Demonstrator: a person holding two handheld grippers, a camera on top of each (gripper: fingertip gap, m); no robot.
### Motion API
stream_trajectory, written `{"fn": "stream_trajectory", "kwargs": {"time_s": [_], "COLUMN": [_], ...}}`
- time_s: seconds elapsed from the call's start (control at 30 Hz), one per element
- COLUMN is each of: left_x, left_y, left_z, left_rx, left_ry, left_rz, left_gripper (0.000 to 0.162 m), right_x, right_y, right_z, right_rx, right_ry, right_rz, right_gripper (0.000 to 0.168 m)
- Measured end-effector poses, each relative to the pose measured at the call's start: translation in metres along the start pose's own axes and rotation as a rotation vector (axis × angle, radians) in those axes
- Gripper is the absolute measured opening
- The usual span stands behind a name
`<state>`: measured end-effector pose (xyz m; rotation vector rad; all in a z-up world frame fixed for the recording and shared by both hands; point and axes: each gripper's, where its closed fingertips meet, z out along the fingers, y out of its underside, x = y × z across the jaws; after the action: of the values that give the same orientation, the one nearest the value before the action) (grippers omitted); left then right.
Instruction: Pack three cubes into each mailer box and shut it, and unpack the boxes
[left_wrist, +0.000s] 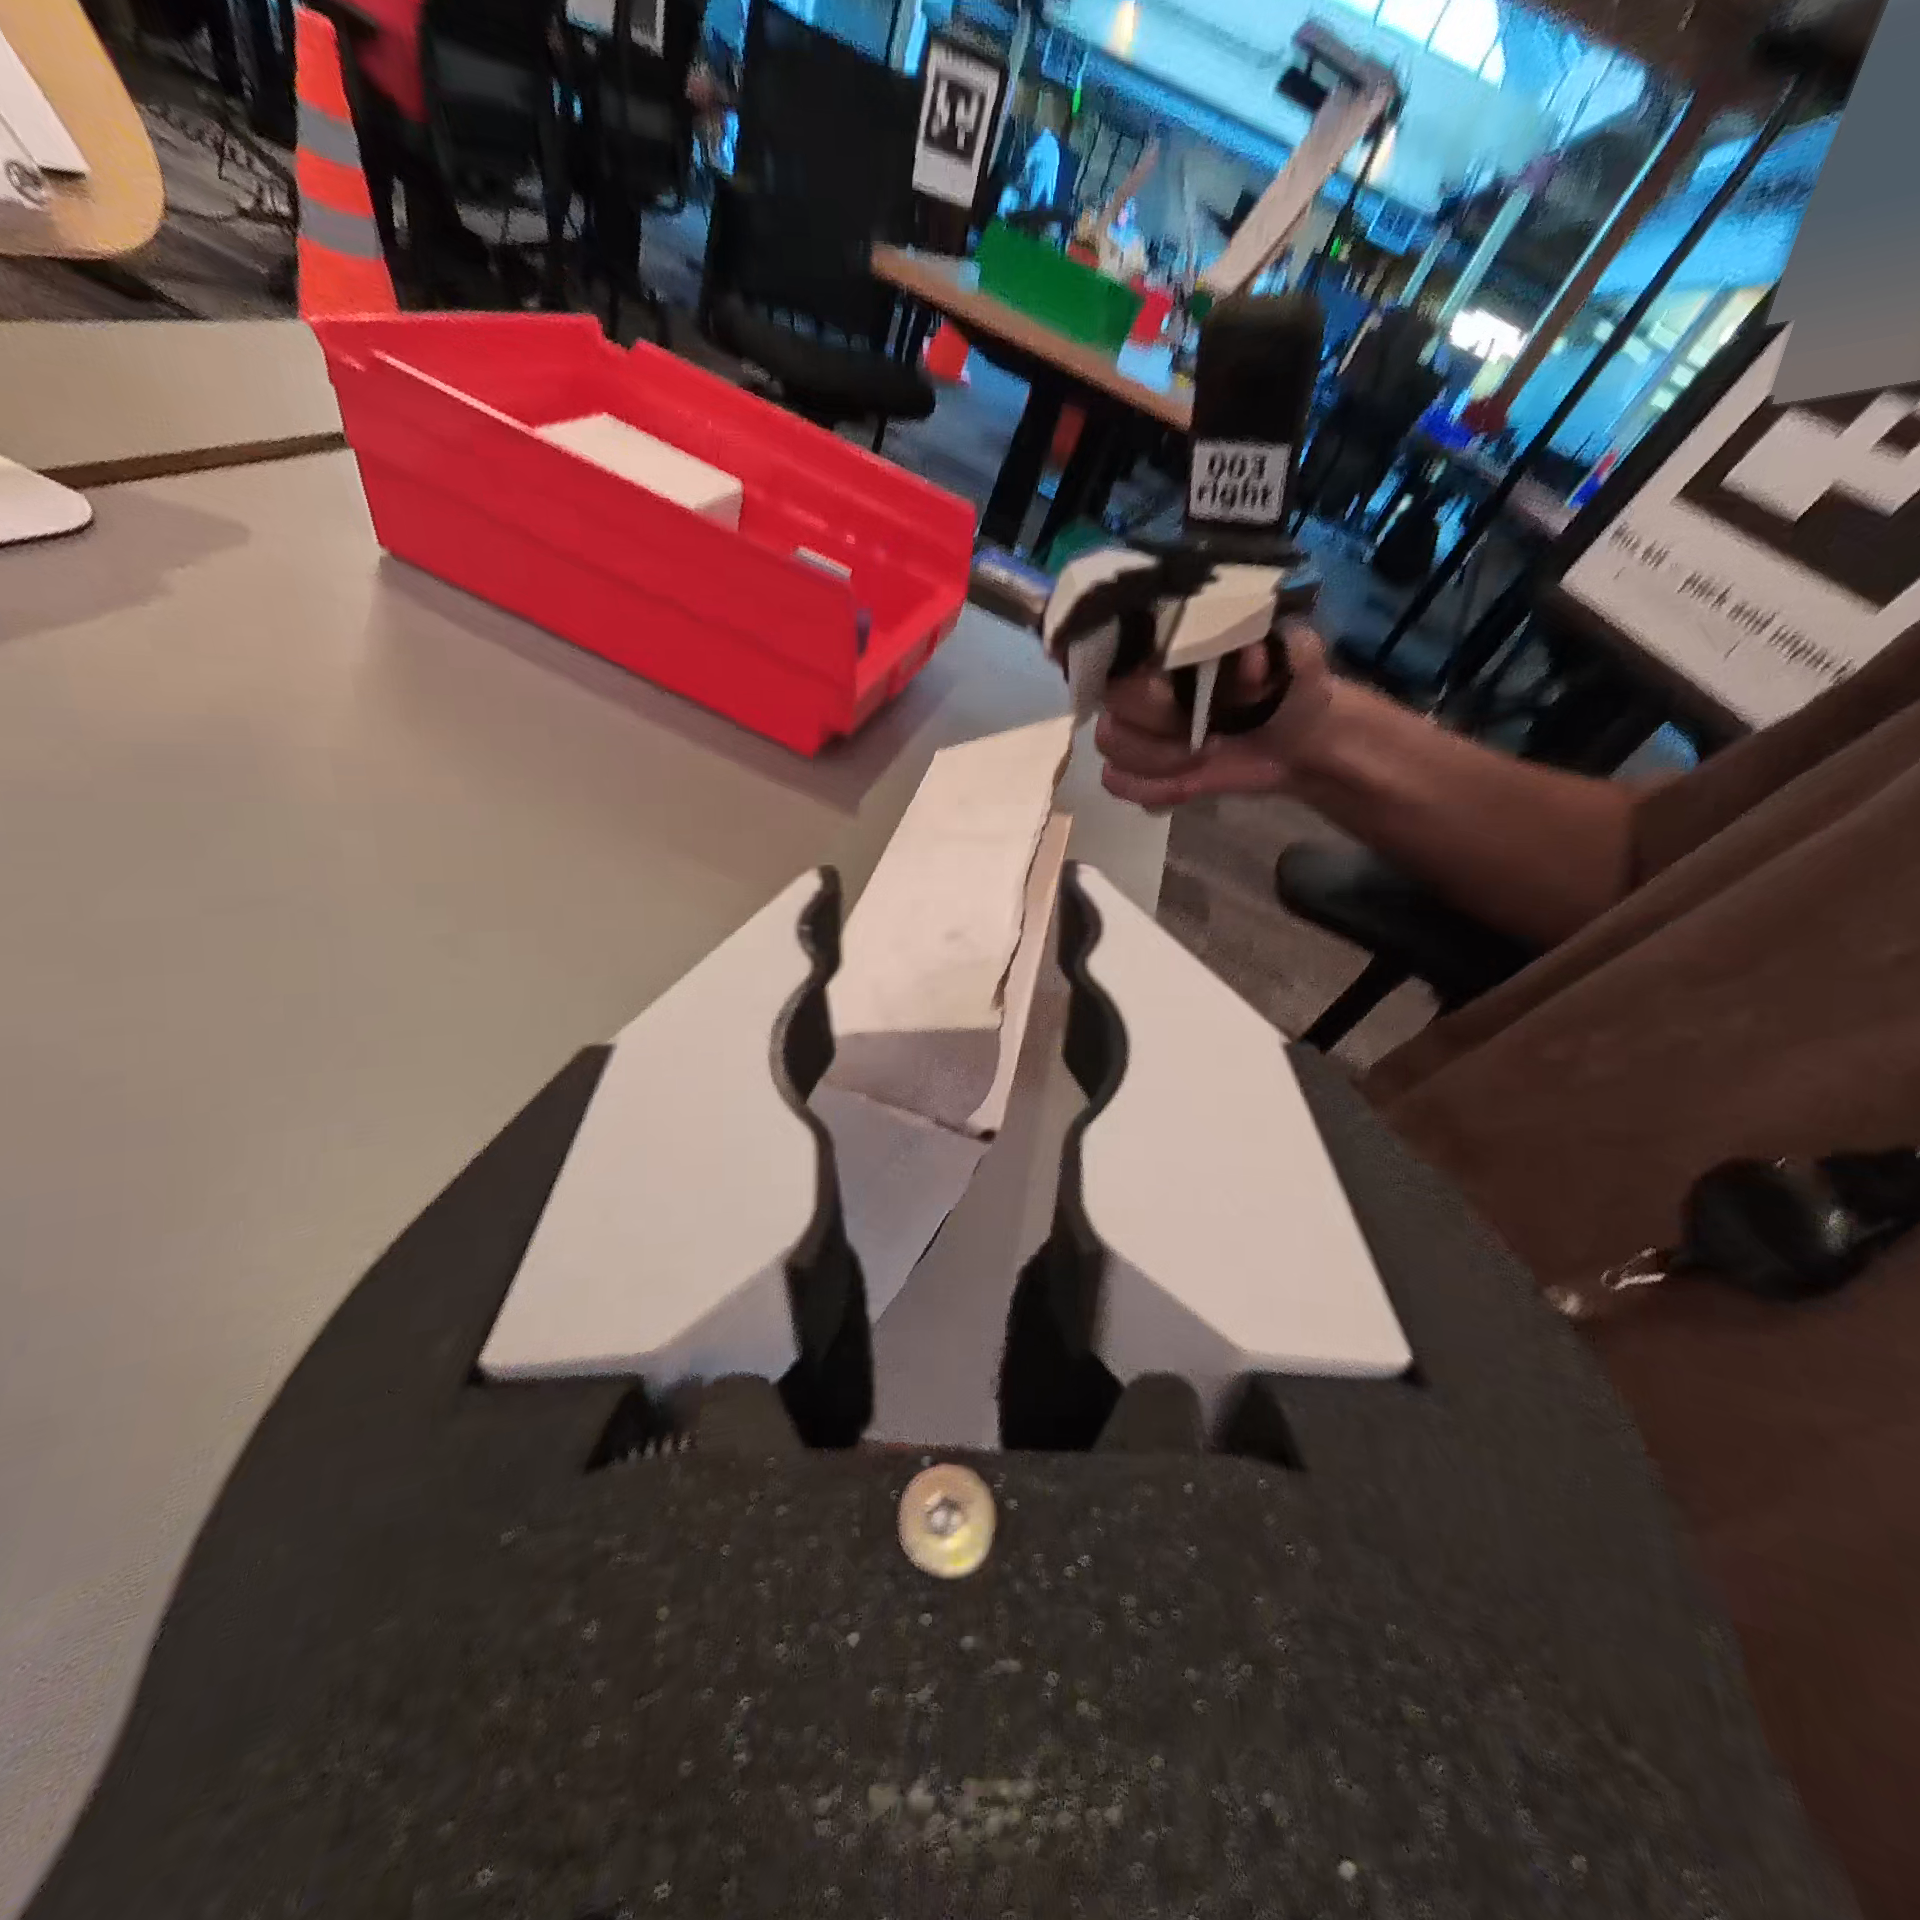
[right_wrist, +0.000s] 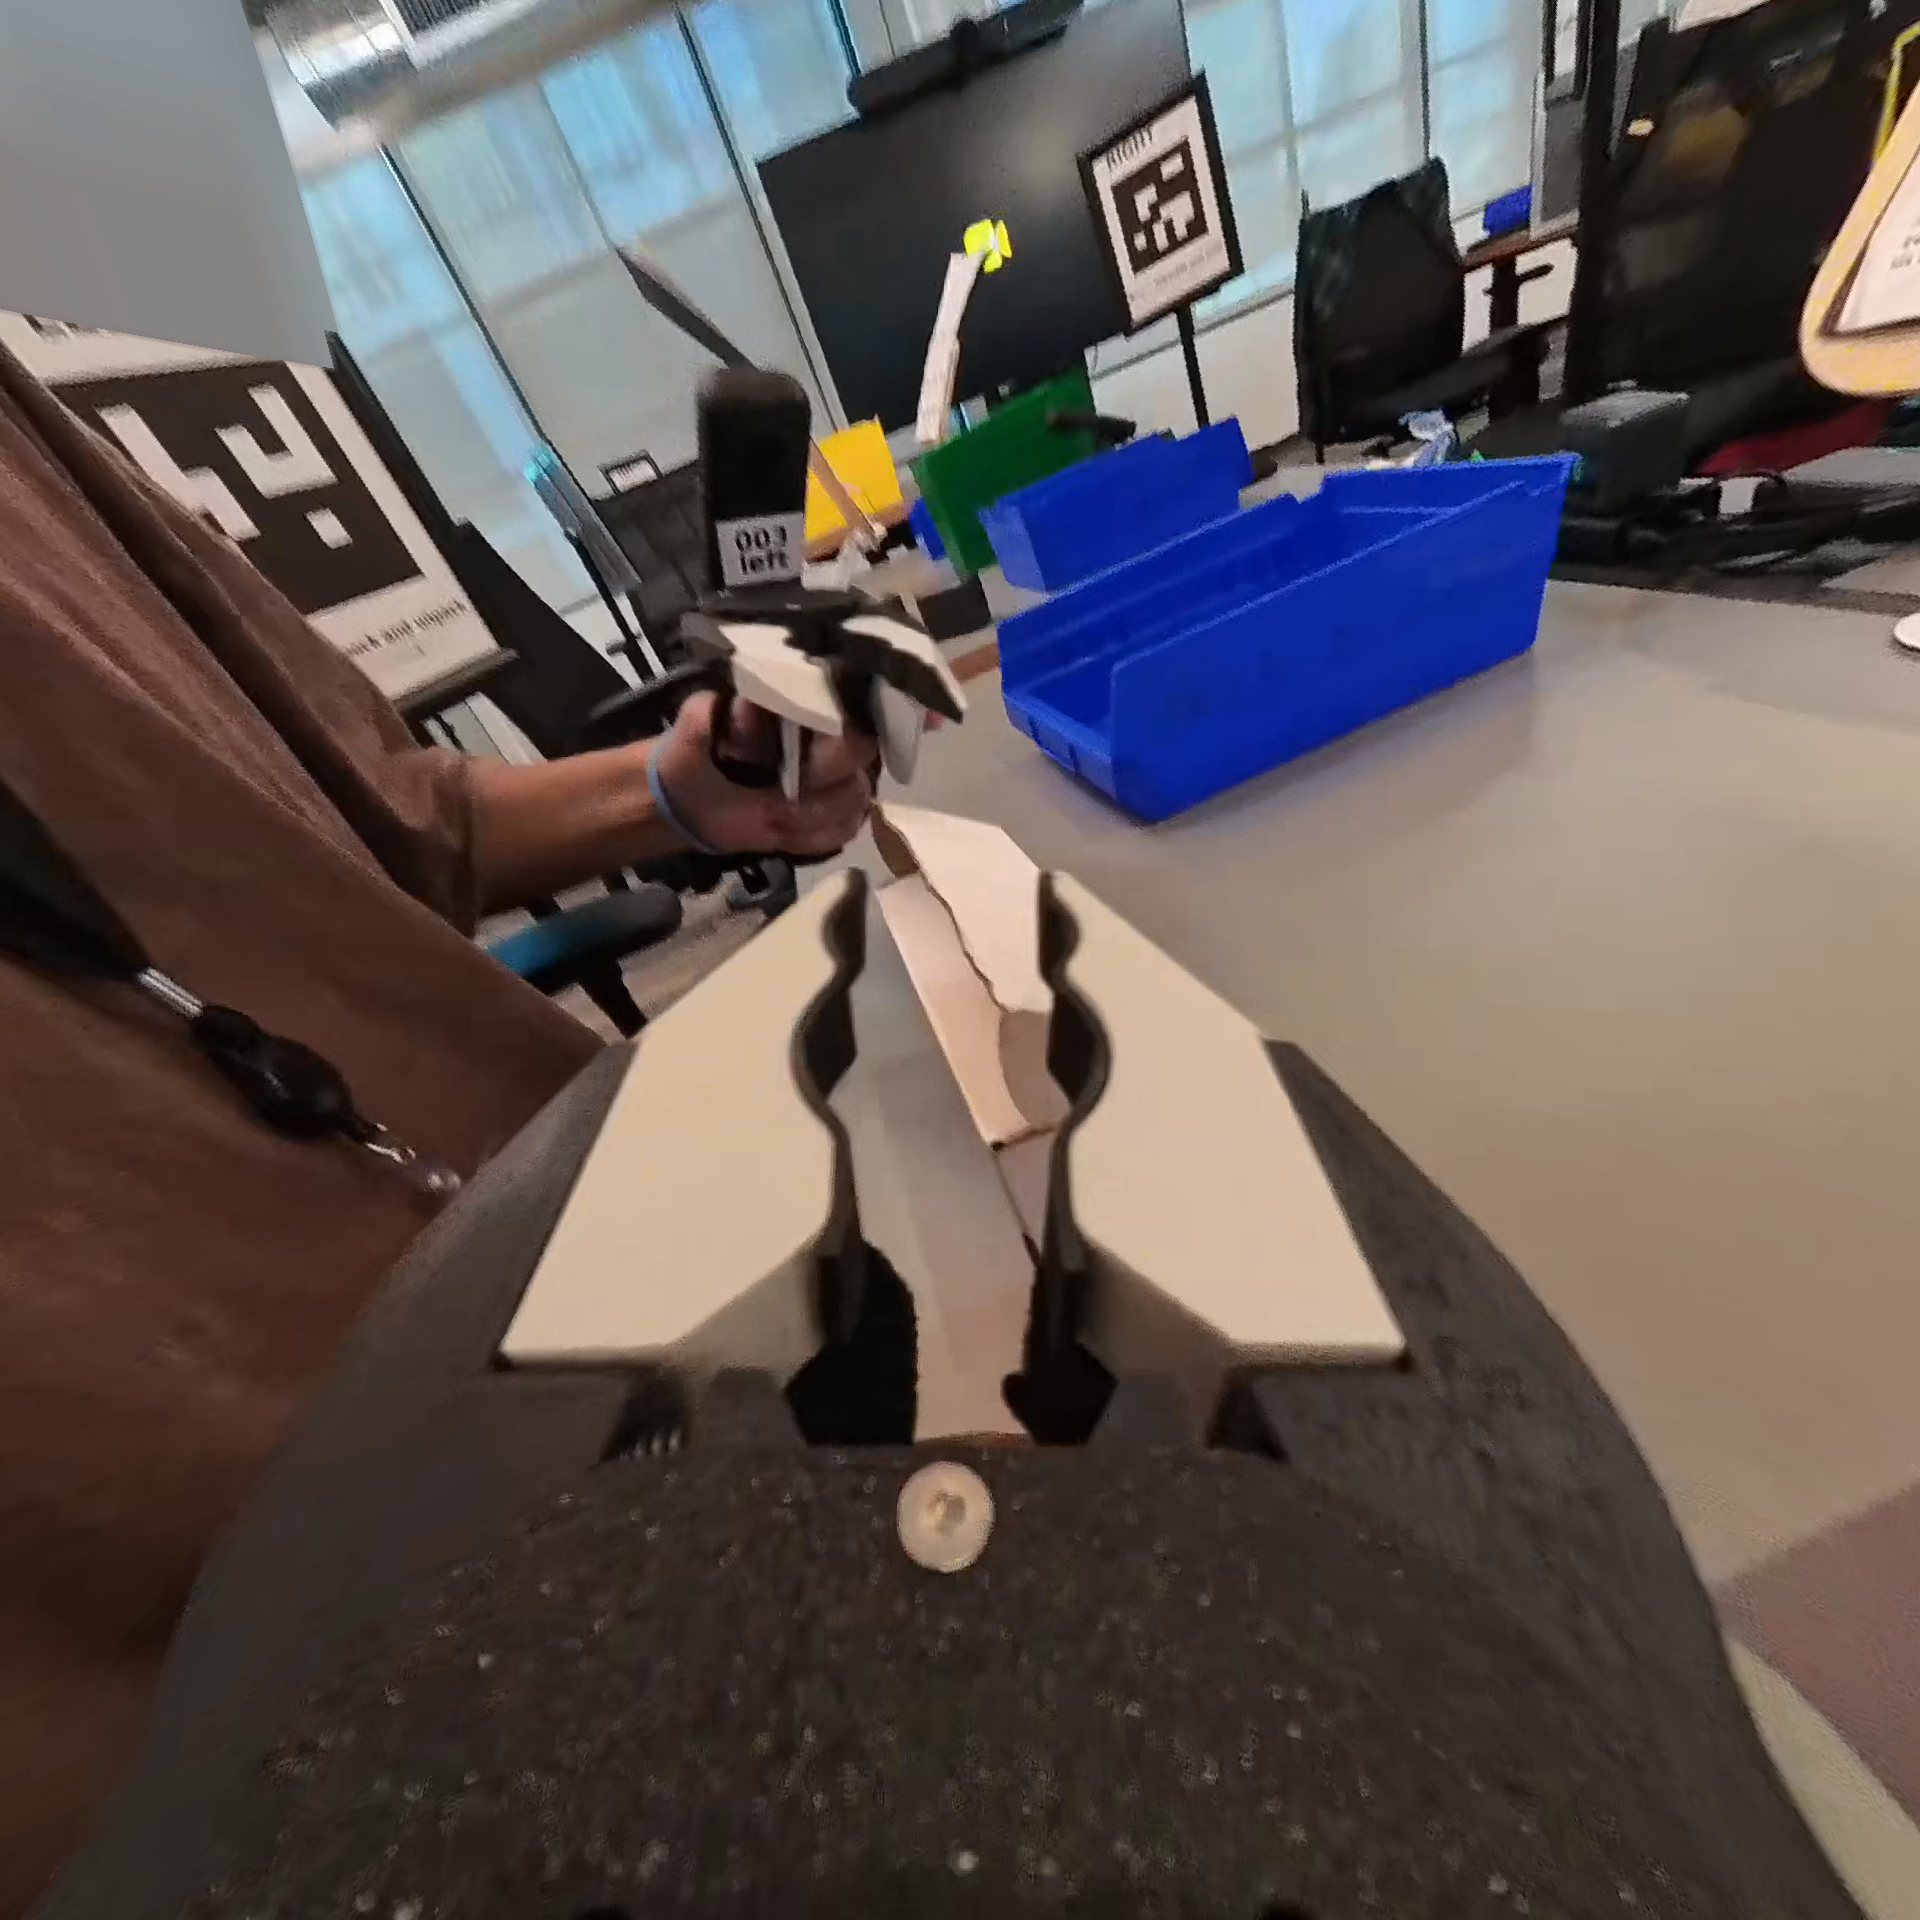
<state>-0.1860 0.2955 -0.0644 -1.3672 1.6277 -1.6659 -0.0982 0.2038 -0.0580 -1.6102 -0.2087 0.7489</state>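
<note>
Two hand-held grippers face each other across a grey table (left_wrist: 312, 935), each clamped on an opposite end of one white cardboard mailer box (left_wrist: 951, 925), which lies flattened between them.

In the left wrist view, the left gripper (left_wrist: 945, 914) has its two white fingers pressed against the near end of the box, which runs straight ahead from the fingertips. At the far end of the box, the right gripper (left_wrist: 1086, 717) pinches the cardboard from above, held by a hand (left_wrist: 1195, 738). Ahead and to the left of the left gripper stands a red plastic bin (left_wrist: 644, 540) holding a white box (left_wrist: 644, 468). An orange traffic cone (left_wrist: 338, 177) stands beyond the bin.

In the right wrist view, the right gripper (right_wrist: 951, 914) likewise squeezes the near end of the box, and the left gripper (right_wrist: 883, 769) grips its far end. Ahead and to the right of the right gripper sits a blue plastic bin (right_wrist: 1278, 655).

Each gripper carries a small white label with printed characters on its black camera post. Black-and-white marker boards (right_wrist: 1158, 203) with lines of small print stand in the background. The person wears a brown sleeve (right_wrist: 208, 779).
</note>
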Motion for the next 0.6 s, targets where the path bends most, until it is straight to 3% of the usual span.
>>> {"fn": "stream_trajectory", "kwargs": {"time_s": [0.1, 0.13, 0.17, 0.27, 0.6], "left_x": [0.007, 0.009, 0.010, 0.007, 0.007], "left_y": [0.004, 0.014, 0.024, 0.052, 0.055], "left_z": [0.008, 0.012, 0.016, 0.021, 0.021], "left_rx": [-0.019, -0.060, -0.102, -0.156, -0.124], "left_ry": [0.029, 0.031, 0.032, 0.009, 0.017], "left_rz": [0.008, 0.033, 0.058, 0.119, 0.134], "left_gripper": [0.018, 0.003, 0.000, 0.000, 0.000], "right_x": [0.002, 0.007, 0.012, 0.013, 0.014], "right_y": [0.004, 0.014, 0.028, 0.054, 0.056], "right_z": [0.007, 0.008, 0.009, 0.008, 0.008], "right_rx": [-0.019, -0.064, -0.128, -0.172, -0.159], "right_ry": [0.001, 0.022, 0.042, 0.036, 0.043], "right_rz": [0.011, 0.010, 0.014, 0.001, 0.014], "right_gripper": [0.004, 0.000, 0.001, 0.000, 0.000]}}
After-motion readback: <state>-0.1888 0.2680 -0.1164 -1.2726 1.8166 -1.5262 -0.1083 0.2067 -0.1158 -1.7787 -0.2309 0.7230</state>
